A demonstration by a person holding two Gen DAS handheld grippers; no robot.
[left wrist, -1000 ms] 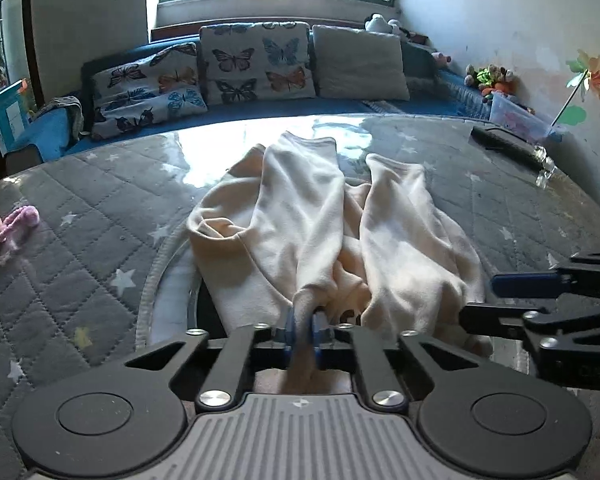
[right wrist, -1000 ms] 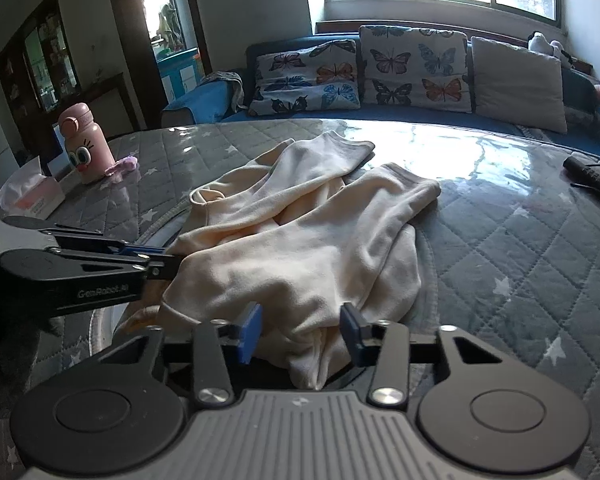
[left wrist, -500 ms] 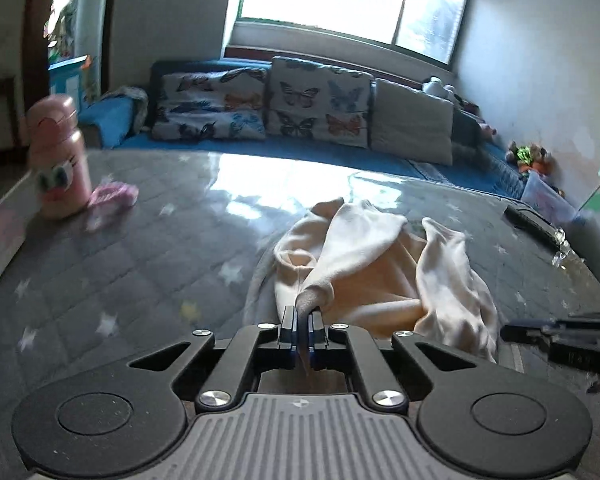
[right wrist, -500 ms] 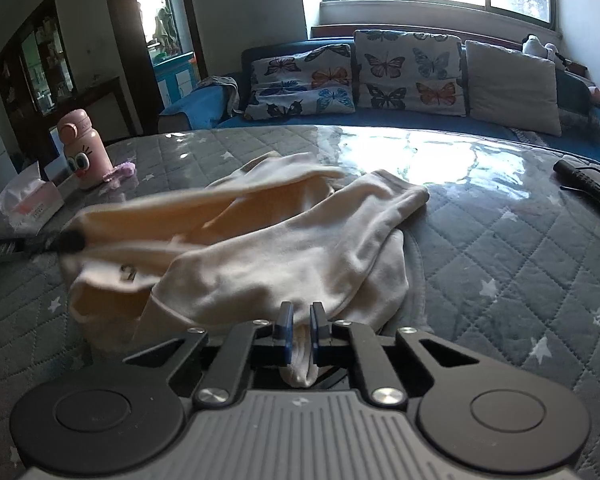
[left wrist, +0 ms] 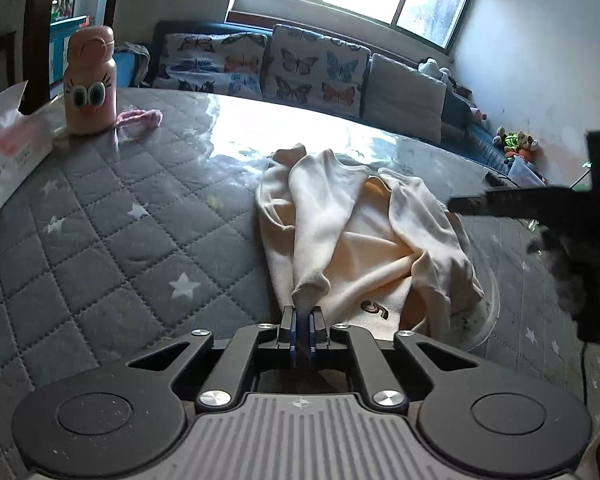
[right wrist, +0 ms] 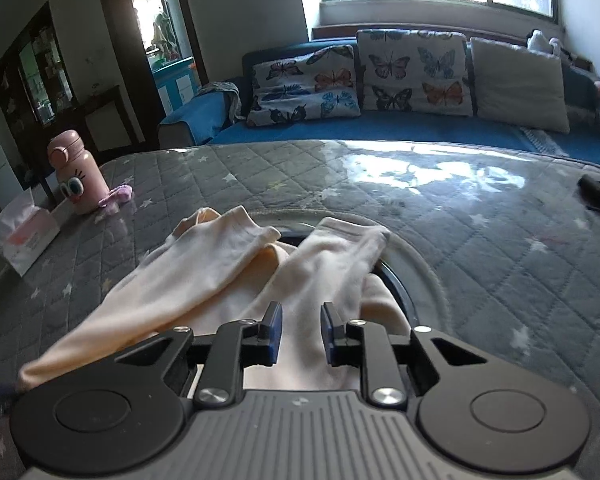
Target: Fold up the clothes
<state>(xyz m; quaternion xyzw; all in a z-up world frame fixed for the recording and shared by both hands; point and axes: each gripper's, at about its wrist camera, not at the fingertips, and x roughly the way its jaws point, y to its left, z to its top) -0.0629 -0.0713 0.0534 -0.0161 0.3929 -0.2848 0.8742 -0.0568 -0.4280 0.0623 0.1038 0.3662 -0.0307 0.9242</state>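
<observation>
While the left hand-held gripper (left wrist: pixel 303 334) pinches a corner of the cream garment (left wrist: pixel 364 240) tight, it has pulled that corner out toward the left of the frame, so the cloth is now stretched instead of bunched. The right hand-held gripper (right wrist: pixel 300 334) has just been opening; its pads stand apart with cloth lying between them, not squeezed. I think the spreading step is nearly done. The garment sits low in the middle of both frames on the grey quilted bench (left wrist: pixel 112 240). Farther off at the upper left, a pink bottle (left wrist: pixel 90 80) and tissue box (left wrist: pixel 8 152) stay well apart, leaving plenty of room.
</observation>
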